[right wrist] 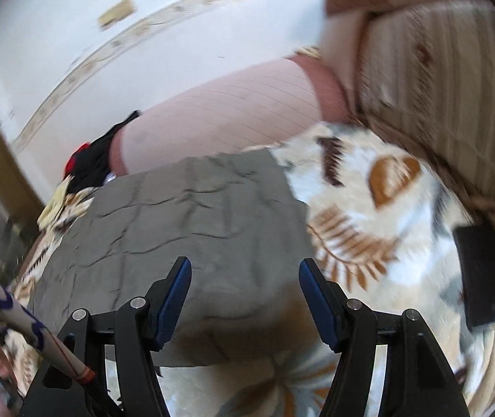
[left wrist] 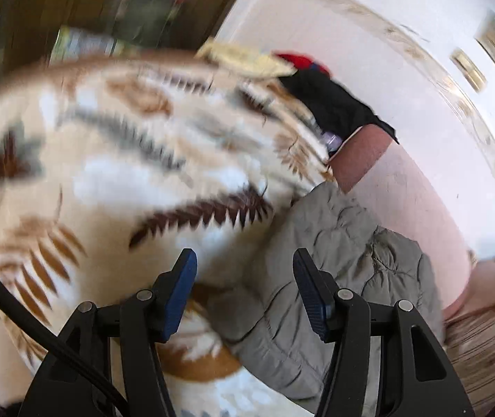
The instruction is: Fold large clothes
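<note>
Hovering with jaws apart and empty: left gripper (left wrist: 244,260) and right gripper (right wrist: 244,271) over the grey padded garment (right wrist: 185,215), which lies on the leaf-print blanket (left wrist: 108,160). I'd pinch matching edges or corners low, lift evenly, and fold without dragging the blanket.

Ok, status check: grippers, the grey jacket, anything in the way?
Left gripper open, empty. Right gripper open, empty, above grey jacket. Jacket lying on leaf-print blanket, ungripped. Black item at blanket's right edge, clear of jacket.
</note>
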Available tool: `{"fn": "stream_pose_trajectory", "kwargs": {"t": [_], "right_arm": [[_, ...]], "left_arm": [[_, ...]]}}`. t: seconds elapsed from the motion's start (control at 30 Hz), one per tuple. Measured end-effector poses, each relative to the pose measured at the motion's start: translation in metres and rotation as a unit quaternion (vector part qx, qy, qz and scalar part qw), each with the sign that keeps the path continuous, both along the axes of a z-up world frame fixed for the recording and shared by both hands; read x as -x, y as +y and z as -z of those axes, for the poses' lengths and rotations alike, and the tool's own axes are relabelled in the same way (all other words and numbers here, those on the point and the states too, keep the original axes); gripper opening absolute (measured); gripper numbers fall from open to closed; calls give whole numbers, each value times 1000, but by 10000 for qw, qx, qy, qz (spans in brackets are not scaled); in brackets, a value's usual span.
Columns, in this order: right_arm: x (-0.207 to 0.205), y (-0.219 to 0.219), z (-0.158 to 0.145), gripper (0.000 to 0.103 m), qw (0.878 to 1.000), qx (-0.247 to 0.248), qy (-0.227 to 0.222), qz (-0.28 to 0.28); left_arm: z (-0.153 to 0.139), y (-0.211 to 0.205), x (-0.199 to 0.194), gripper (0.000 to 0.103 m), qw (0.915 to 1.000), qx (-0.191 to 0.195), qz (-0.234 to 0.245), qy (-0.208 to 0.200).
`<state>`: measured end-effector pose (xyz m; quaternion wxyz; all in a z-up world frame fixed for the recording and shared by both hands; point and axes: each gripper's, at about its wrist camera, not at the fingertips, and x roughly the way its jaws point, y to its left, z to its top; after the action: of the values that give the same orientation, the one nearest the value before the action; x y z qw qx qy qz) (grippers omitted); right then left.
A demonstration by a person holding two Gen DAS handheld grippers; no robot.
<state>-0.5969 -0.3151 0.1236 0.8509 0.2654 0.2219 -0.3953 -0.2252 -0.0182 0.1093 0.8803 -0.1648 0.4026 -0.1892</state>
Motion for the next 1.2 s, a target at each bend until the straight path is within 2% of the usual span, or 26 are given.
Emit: {"fn": "stream_pose_trajectory", "kwargs": {"t": [0.1, 0.17, 0.23, 0.3, 0.37, 0.53, 0.63, 0.77, 0.93, 1.2], "right_arm": [[-24, 8, -1, 70, 9995, 88, 26, -289], [-39, 13, -1, 70, 9988, 98, 22, -476], [-59, 17, 0, 70, 9976, 161, 106, -663], [-73, 19, 2, 70, 9965, 214, 168, -787], [-87, 18, 7, 70, 9954, 238, 312, -874], [-117, 0, 26, 70, 9927, 178, 662, -989], [-128, -19, 47, 73, 9911, -65, 907, -968], [-130, -25, 66, 85, 9906, -115, 989, -943], [-131, -26, 79, 88, 9896, 33, 1051, -980], [-137, -22, 84, 90, 9887, 204, 1134, -964]], "left_arm": [[-10, -40, 23, 56, 9954, -386, 714, -506], [-11, -71, 43, 59, 9860, -678, 1284, -822], [-10, -105, 65, 62, 9712, -1009, 1832, -1140], [-5, -130, 81, 62, 9605, -1233, 2114, -1326], [2, -150, 89, 62, 9532, -1369, 2324, -1363], [28, -181, 83, 64, 9484, -1785, 2332, -1198], [43, -186, 76, 71, 9479, -1932, 2289, -1085], [54, -197, 81, 73, 9385, -2182, 2240, -1466], [61, -201, 90, 73, 9322, -2282, 2130, -1831], [65, -206, 90, 73, 9307, -2280, 2129, -1908]]}}
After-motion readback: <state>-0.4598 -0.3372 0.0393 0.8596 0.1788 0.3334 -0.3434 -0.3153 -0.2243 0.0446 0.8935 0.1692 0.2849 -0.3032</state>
